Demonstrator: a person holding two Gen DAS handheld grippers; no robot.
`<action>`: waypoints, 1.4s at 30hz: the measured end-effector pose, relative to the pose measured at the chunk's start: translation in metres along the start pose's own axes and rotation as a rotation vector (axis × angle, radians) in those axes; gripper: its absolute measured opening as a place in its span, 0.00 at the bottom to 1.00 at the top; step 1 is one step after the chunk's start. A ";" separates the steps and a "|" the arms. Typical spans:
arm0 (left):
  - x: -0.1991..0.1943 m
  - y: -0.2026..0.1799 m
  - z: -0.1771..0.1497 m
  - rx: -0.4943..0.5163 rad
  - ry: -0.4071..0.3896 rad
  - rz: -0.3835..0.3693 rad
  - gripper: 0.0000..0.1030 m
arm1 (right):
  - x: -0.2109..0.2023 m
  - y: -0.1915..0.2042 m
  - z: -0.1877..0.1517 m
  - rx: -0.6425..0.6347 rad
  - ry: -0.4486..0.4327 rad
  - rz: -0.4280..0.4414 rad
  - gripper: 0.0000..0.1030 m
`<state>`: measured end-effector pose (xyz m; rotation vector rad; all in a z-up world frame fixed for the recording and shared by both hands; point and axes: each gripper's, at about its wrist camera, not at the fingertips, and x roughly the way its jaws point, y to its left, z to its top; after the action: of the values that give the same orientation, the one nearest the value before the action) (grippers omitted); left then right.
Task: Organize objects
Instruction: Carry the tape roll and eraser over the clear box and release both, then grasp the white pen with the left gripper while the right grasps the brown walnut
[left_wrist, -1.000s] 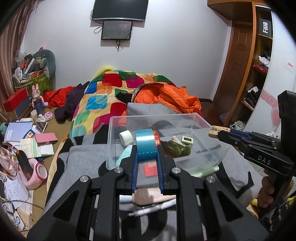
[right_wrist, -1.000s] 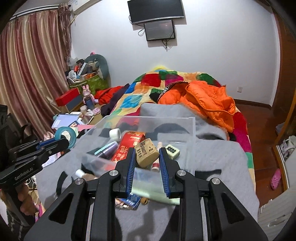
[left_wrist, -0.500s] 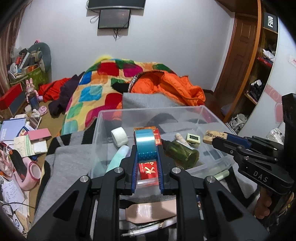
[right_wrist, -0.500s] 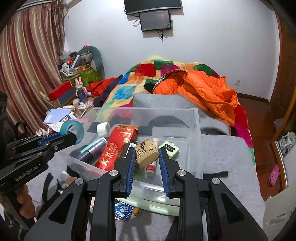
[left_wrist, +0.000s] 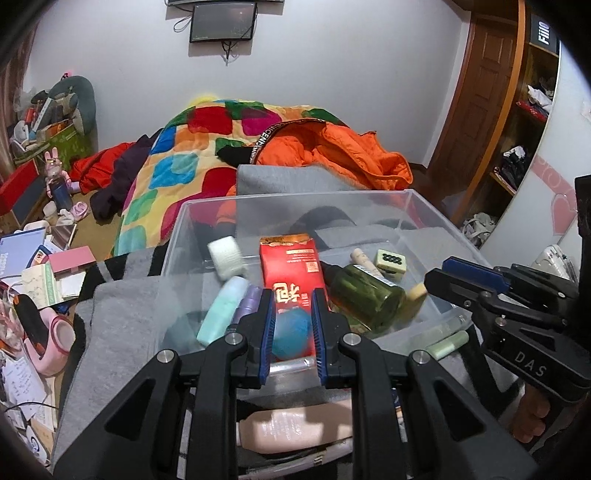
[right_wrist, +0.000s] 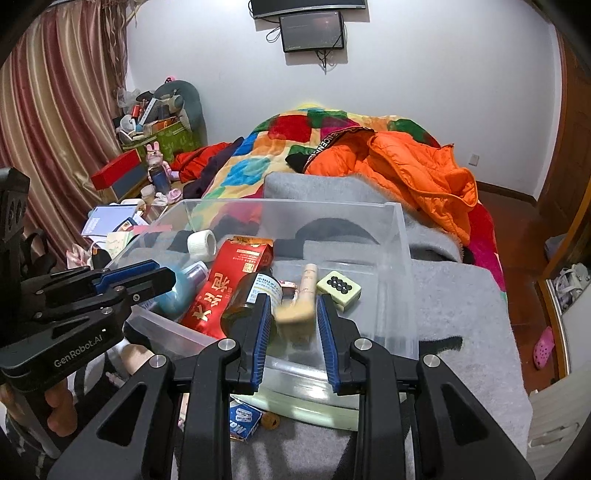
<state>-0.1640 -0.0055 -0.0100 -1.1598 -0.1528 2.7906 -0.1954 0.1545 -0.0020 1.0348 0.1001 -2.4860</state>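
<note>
Left gripper (left_wrist: 293, 328): lower centre of the left wrist view, clenched on a blue tape roll (left_wrist: 290, 332) held over the bin's near edge.
Right gripper (right_wrist: 295, 325): lower centre of the right wrist view, grasping a tan block (right_wrist: 295, 314), blurred, so its label cannot be read.
Clear plastic bin (right_wrist: 400, 258): mid-frame, resting on a grey blanket (right_wrist: 454, 295) on the bed.
Bin contents: red packet (left_wrist: 291, 266) at the centre; white roll (left_wrist: 227, 254) to its upper left; dark green bottle (left_wrist: 360, 291) to its right; mahjong tile (right_wrist: 338, 286) at the right.
Outside the bin: pink bottle (left_wrist: 291, 428) at the bottom of the left wrist view, below the left gripper.
</note>
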 end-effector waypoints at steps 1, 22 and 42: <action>-0.002 0.000 0.000 0.001 0.001 -0.005 0.17 | -0.001 0.000 0.000 0.000 0.000 0.000 0.23; -0.065 0.006 -0.026 0.019 -0.061 0.008 0.61 | -0.054 -0.010 -0.013 0.001 -0.062 -0.022 0.44; -0.019 0.013 -0.088 0.034 0.155 -0.049 0.67 | -0.007 -0.005 -0.080 -0.016 0.170 -0.055 0.47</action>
<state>-0.0895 -0.0165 -0.0603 -1.3387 -0.1174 2.6371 -0.1406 0.1801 -0.0545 1.2503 0.2029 -2.4374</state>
